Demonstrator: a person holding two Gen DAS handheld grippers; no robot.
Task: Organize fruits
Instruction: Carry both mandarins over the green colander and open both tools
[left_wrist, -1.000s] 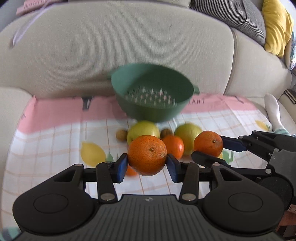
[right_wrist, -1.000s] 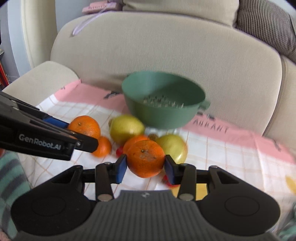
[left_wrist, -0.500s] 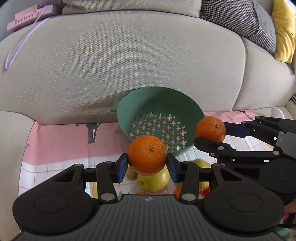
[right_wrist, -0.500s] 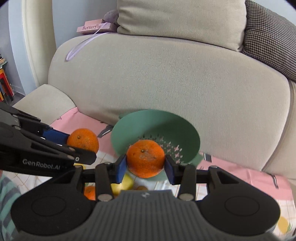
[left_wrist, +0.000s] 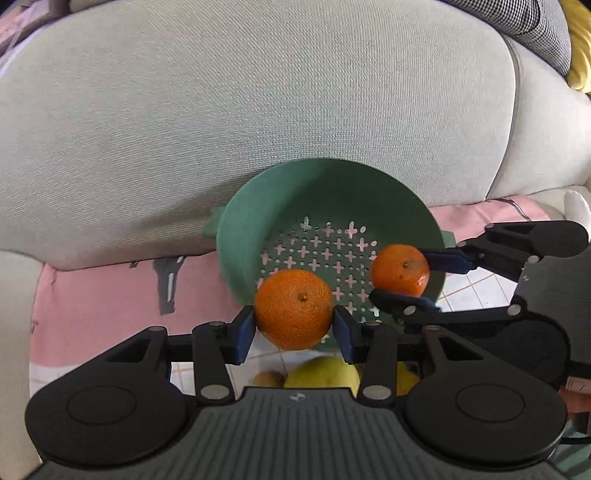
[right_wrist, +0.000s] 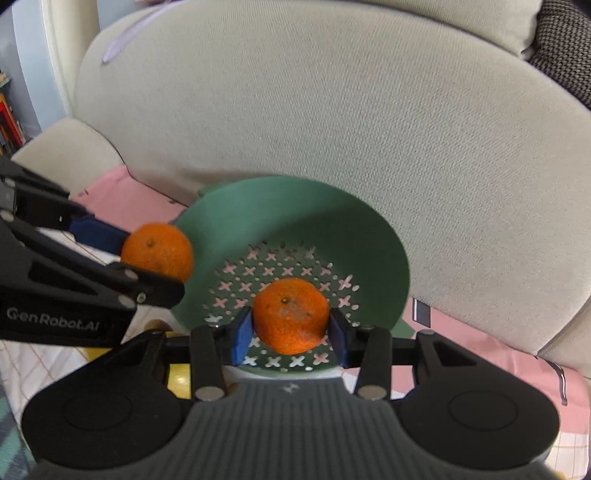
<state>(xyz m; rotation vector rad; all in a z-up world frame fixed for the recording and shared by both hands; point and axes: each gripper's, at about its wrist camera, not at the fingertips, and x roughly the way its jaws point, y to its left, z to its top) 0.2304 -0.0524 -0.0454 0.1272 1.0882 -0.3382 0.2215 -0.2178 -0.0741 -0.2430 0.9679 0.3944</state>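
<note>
Beige sofa's holding a still-empty green colander (left_wrist: 280, 206), both grippers' jaws are clamping a mandarin each, left (left_wrist: 293, 309) and right (right_wrist: 291, 315), hovering over it, with more fruit (left_wrist: 321, 373) waiting below.

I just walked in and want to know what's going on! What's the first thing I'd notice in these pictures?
Two bright oranges, each pinched in a gripper: the left gripper squeezes one orange, the right gripper squeezes the other orange. Both hang over a green colander with cross-shaped holes, sitting on a pink cloth against a big beige sofa.
</note>
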